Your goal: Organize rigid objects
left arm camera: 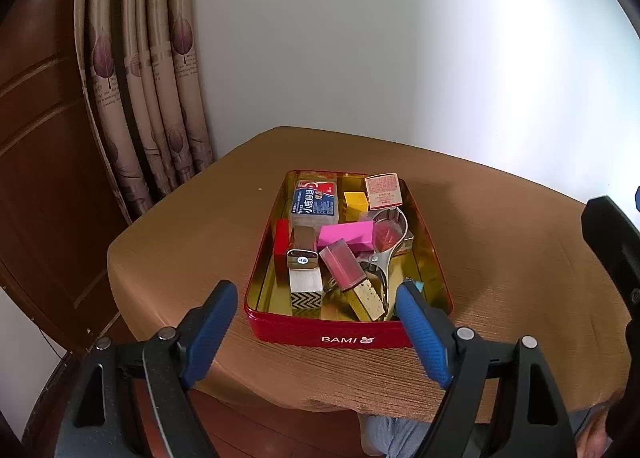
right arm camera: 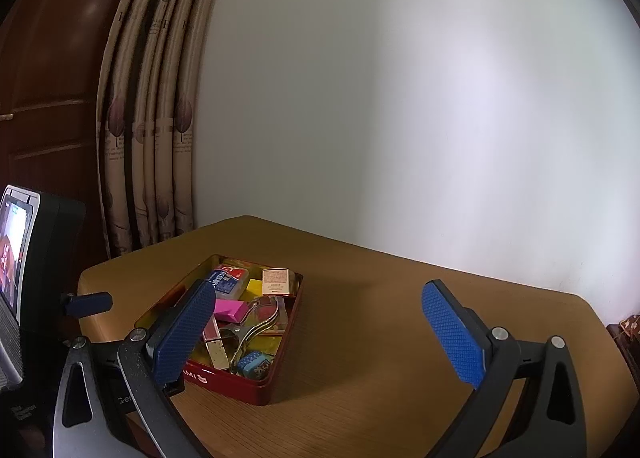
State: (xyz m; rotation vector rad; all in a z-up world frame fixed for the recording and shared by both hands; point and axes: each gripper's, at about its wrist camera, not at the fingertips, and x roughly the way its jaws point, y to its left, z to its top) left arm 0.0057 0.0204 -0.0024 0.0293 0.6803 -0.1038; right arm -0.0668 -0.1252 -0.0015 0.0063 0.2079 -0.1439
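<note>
The left gripper (left arm camera: 316,308) and right gripper (right arm camera: 316,306) are held with jaws spread and empty over the tabletop (left arm camera: 500,258), where the red tin (left arm camera: 344,332) of small objects is set.

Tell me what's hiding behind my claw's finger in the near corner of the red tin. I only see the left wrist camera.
Observer: A small blue dotted box lies in that corner of the red tin, next to the silver tool.
Operator: Is my other claw holding anything?
Observer: No. The right claw is open and empty.
Operator: Is there anything left of the tin?
Observer: Yes, a black device with a lit screen shows at the left edge of the right wrist view.
</note>
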